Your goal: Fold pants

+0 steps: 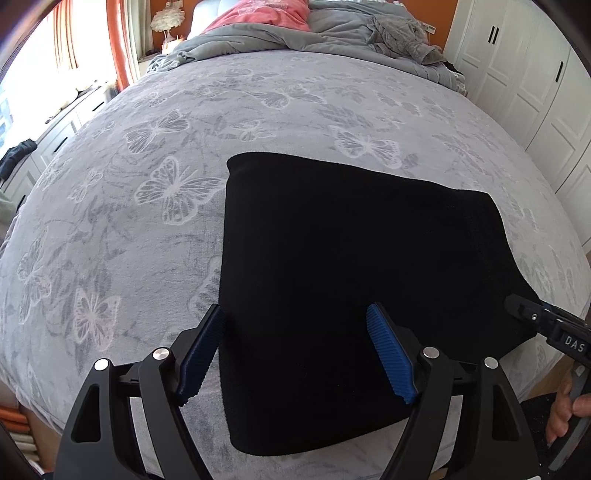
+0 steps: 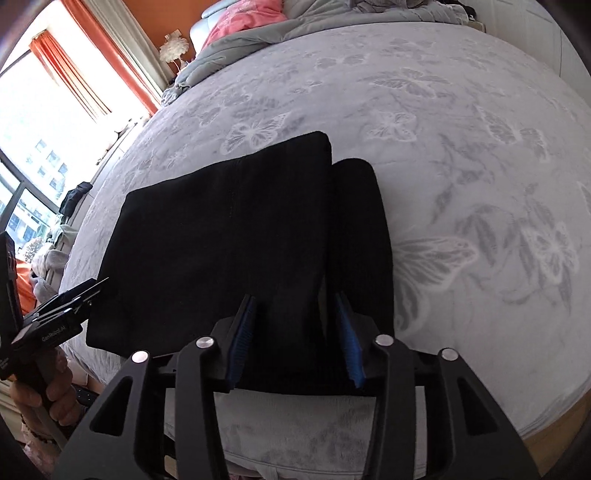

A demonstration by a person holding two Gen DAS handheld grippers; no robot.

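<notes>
My left gripper [image 1: 295, 354] and right gripper [image 2: 295, 339] hung spread, holding nothing; the folded pants [image 1: 351, 266] at twelve o'clock looked soft, limp, best pinched along the near edge

bedspread [image 1: 129, 221] open, quilt [image 1: 332, 33] heaped (headward)

Pants [image 1: 343, 280]: folded, lying flat on the bed [image 1: 155, 192], near its foot edge.
Pants, right wrist view: two stacked portions side by side — the wider one left, the narrower one right.
Left gripper [image 1: 295, 354]: at the pants' near left corner, jaws apart above the fabric.
Right gripper [image 2: 295, 332]: at the near right edge, jaws apart.
Quilt [image 1: 332, 33]: bunched at the far end of the bed — behind the pants.
Wardrobe [image 1: 528, 92]: right of the bed.
</notes>
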